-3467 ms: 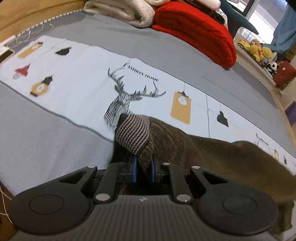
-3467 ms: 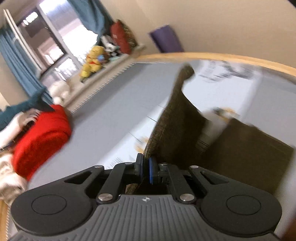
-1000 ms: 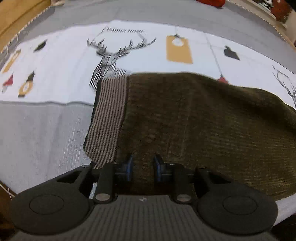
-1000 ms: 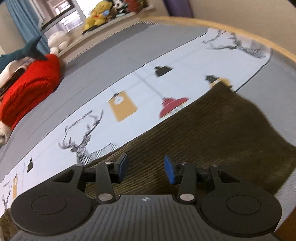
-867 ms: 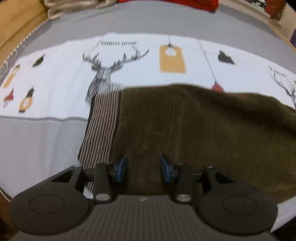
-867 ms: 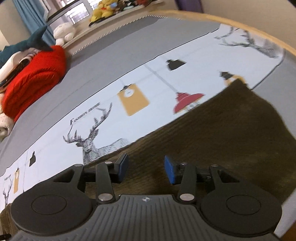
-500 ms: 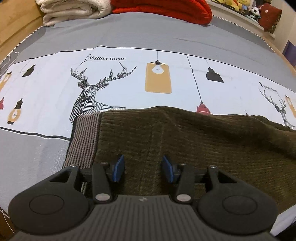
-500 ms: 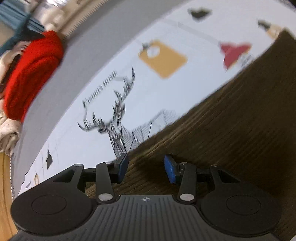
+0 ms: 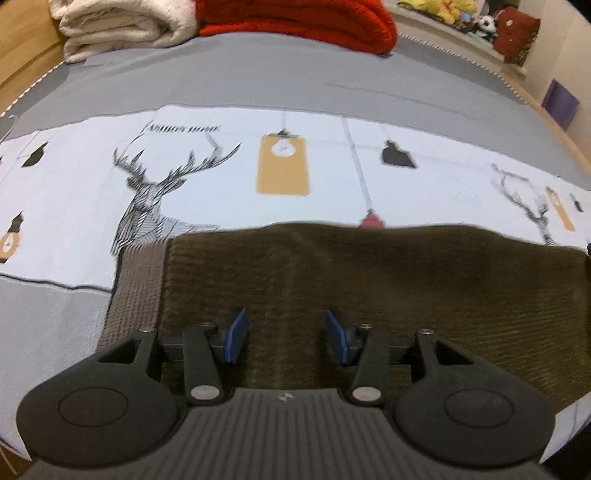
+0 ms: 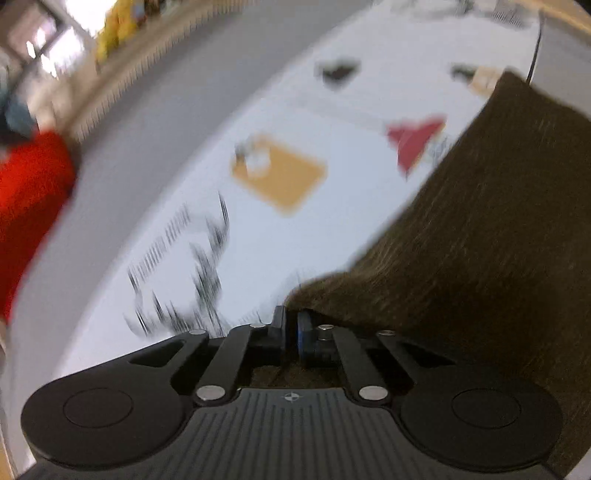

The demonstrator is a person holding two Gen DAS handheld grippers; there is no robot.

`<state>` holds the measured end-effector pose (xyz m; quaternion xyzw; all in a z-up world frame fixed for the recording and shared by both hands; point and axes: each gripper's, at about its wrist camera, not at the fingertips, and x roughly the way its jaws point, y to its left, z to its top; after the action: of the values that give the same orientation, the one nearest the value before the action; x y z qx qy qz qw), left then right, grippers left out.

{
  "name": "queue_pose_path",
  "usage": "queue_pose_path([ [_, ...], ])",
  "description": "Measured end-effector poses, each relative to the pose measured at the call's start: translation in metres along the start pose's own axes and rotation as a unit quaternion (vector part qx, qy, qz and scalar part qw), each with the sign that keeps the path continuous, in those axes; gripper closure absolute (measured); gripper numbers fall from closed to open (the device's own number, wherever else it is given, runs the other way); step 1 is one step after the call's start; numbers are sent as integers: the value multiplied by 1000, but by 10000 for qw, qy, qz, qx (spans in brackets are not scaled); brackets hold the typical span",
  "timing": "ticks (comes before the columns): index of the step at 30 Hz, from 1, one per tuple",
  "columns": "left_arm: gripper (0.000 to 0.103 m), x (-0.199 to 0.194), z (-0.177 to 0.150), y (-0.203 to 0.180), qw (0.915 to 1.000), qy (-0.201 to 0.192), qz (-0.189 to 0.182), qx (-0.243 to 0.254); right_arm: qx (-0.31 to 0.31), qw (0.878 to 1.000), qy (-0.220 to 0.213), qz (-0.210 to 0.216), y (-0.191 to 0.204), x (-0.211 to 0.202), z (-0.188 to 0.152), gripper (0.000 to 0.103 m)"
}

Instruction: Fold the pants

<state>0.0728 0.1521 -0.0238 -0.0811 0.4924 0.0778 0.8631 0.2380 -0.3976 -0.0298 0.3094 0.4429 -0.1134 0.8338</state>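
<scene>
The dark olive corduroy pants [image 9: 369, 280] lie flat on the bed, with a brown striped waistband [image 9: 135, 284] at their left end. My left gripper [image 9: 284, 334] is open and empty, hovering just above the pants near the waistband. In the blurred right wrist view my right gripper [image 10: 291, 328] is shut on the far edge of the pants [image 10: 480, 240], with the cloth bunched up at the fingertips.
The bedsheet [image 9: 221, 177] is pale blue with deer and lamp prints, and grey beyond. A red blanket [image 9: 295, 18] and a white blanket [image 9: 118, 26] lie at the far side. Plush toys [image 9: 480, 18] sit on a ledge at the far right.
My left gripper let go of the waistband and opened, then pulled back a little. My right gripper, open half a second ago, has swung left and shut on the pants' edge.
</scene>
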Motion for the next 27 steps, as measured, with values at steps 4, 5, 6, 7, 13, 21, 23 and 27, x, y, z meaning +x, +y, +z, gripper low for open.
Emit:
queue_pose_path([
  [4,51,-8,6,-13,9995,-73,-254,192,171,9997,-154,-108,-14,-1,11,99],
  [5,51,-10,9,-16,9990,-49,-324,316,262,9996,-37,-79,-20,-1,12,99],
  [6,51,-12,13,-19,9983,-65,-328,467,317,9995,14,-11,-26,-4,13,99],
  [7,51,-13,17,-22,9978,-86,-267,604,283,9995,30,105,-29,-7,14,98],
  [13,70,13,45,-2,9947,-66,119,1015,-543,9975,-4,453,-49,-34,17,69],
  [21,72,48,36,7,9930,465,725,812,73,9992,-159,-353,-159,-56,38,66],
  [23,72,40,35,-4,9929,303,701,907,505,9967,-231,-584,-195,-60,42,65],
  [27,70,28,34,-11,9957,135,377,841,1070,9868,-629,-1039,-255,-76,47,91],
])
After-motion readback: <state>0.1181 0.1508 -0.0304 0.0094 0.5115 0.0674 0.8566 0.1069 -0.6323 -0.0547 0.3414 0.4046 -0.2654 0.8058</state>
